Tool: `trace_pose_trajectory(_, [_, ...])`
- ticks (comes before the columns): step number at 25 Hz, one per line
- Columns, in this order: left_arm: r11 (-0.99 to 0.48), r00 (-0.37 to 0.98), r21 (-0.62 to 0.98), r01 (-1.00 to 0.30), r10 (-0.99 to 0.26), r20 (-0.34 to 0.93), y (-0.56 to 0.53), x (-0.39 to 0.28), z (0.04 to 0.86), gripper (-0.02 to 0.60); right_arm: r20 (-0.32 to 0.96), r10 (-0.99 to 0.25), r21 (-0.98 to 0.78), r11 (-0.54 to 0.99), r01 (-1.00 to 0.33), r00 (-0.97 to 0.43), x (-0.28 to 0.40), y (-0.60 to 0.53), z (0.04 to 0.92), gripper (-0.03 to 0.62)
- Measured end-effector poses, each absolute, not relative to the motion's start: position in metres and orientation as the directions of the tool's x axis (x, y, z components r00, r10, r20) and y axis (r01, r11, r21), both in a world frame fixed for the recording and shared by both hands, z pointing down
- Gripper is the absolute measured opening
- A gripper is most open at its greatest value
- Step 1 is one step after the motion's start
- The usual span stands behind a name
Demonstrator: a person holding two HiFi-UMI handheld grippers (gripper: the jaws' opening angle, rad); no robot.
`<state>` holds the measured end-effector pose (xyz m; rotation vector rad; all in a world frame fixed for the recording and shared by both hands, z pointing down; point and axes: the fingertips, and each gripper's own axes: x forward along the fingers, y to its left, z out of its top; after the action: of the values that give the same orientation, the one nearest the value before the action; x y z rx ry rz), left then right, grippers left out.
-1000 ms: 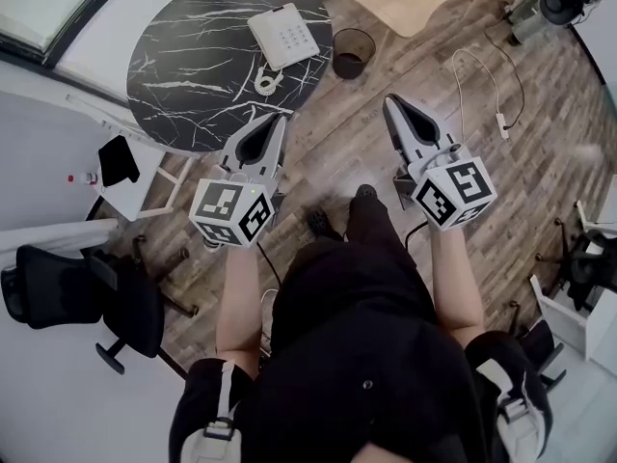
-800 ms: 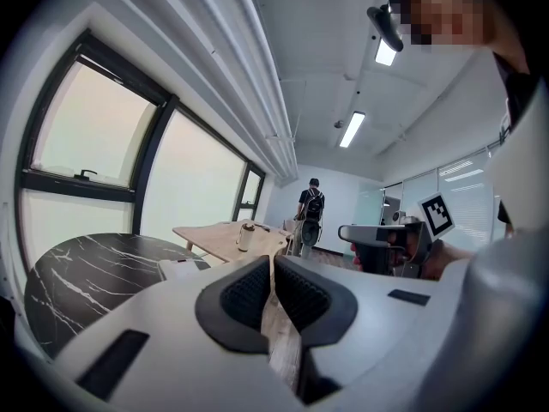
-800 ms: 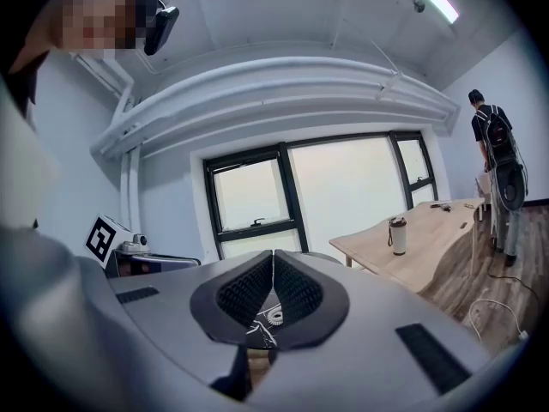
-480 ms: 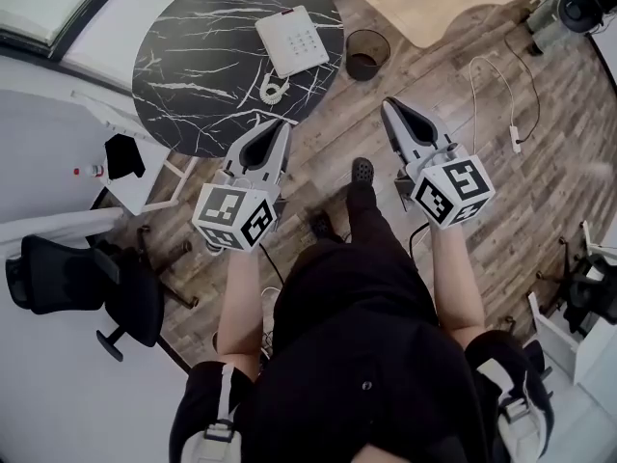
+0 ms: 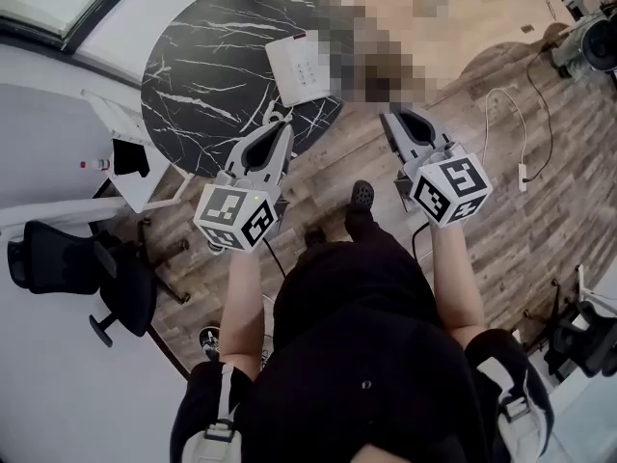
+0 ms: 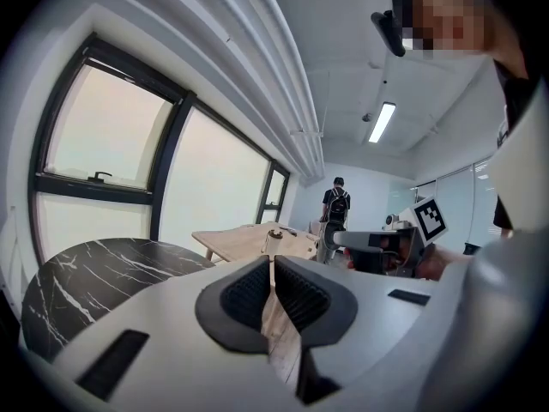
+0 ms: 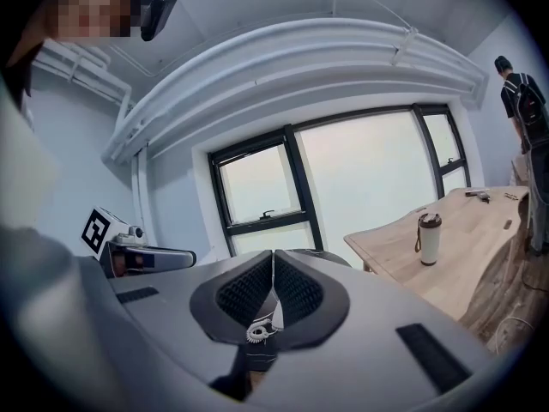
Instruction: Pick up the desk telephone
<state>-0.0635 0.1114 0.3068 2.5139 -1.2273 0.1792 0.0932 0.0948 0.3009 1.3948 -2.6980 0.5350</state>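
I am advancing left claw [image 5: 281, 128] and right claw [image 5: 389, 117], both closed and empty; desk telephone [image 5: 301, 66] ahead, not yet grasped.

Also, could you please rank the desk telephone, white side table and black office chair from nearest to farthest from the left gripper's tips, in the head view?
From the left gripper:
1. desk telephone, ahead on the marble table
2. white side table, off to its left
3. black office chair, farthest left
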Motion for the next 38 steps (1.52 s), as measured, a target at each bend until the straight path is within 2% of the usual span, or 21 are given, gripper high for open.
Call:
trace_pose_trajectory(15, [-0.443,0.500,0.239,-0.864,-0.811,0.302,0.064,-0.021,0.319,0.029,0.225,-0.676,-0.308,0.634,-0.710,-0.702,0.129,0.022,0.318,0.032])
trace_pose_trajectory(28, [-0.377,0.456,0.264,-0.888,-0.802,0.386,0.057,-0.028,0.346,0.029,0.276,-0.623,-0.362,0.638,-0.680,-0.732,0.125,0.011,0.347,0.032])
trace_pose_trajectory(38, [-0.366,0.457,0.285,-0.886,-0.795,0.399,0.016,-0.045,0.361,0.029,0.326,-0.625,-0.358,0.613,-0.704,-0.710,0.118,-0.024,0.358,0.032])
